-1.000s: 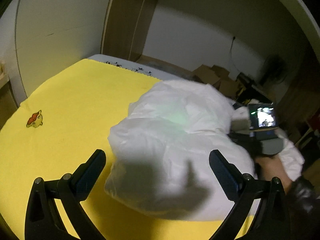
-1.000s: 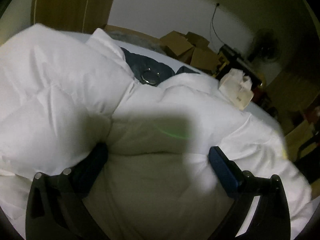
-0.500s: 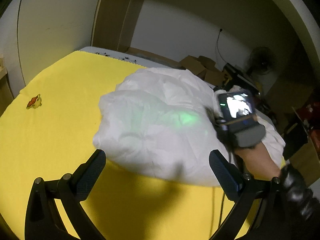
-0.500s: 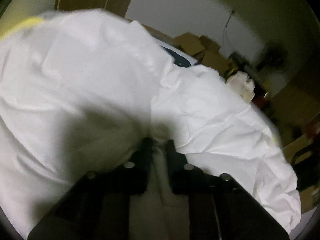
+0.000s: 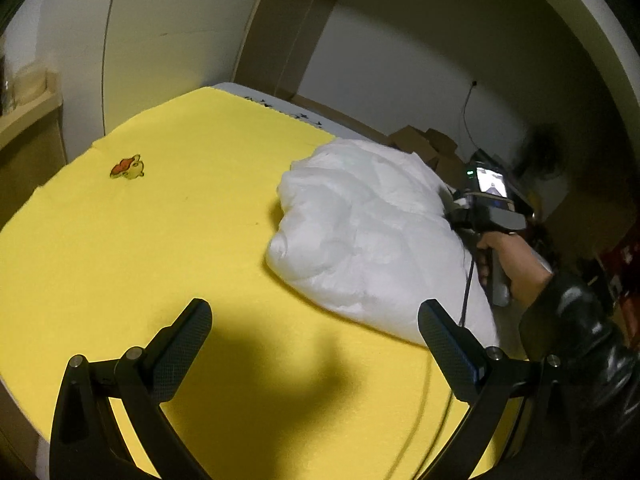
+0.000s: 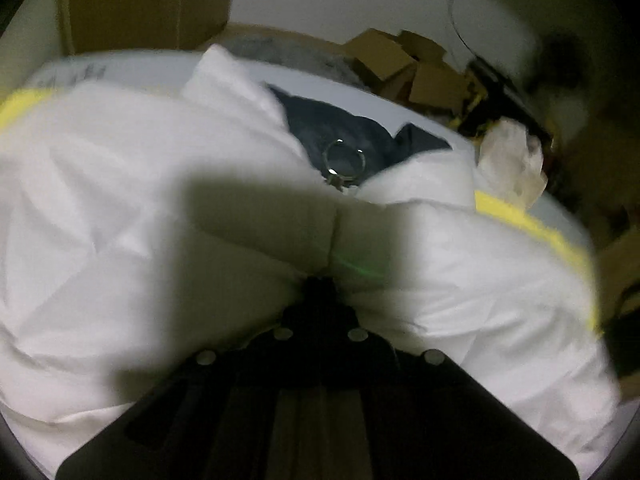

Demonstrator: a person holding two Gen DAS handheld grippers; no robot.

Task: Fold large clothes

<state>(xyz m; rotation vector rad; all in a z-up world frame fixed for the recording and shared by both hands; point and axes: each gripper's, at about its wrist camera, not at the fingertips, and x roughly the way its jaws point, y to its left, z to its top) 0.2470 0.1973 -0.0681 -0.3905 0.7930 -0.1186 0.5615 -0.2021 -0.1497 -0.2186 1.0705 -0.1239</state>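
No brand, label or readable writing shows anywhere; the only marking is a small orange-and-yellow cartoon patch (image 5: 127,167) on the yellow blanket (image 5: 168,240), too small to make out in detail.

Your white padded jacket (image 5: 372,236) lies bunched on the right half of the blanket, its near edge rounded and puffed, its far side reaching towards the blanket's back edge. In your right wrist view the jacket (image 6: 120,220) fills nearly the whole picture, with a dark lining (image 6: 340,132) showing at its opening and a metal ring (image 6: 344,160) lying on that lining.

Your right gripper (image 6: 326,280) has its fingers pressed together on a fold of the white fabric, the cloth puckering into a seam just ahead of the tips. From the left camera, your right hand (image 5: 508,260) grips the handle at the jacket's right side, with a black glossy sleeve (image 5: 580,320) behind it.

Your left gripper (image 5: 312,344) hangs over bare blanket with its fingers spread wide and nothing between them; the right finger sits just beside the jacket's near edge.

To the left of the jacket you have a broad stretch of open blanket. A white wall (image 5: 160,40) closes the far left, and cardboard boxes (image 6: 400,60) are stacked beyond the far right edge.
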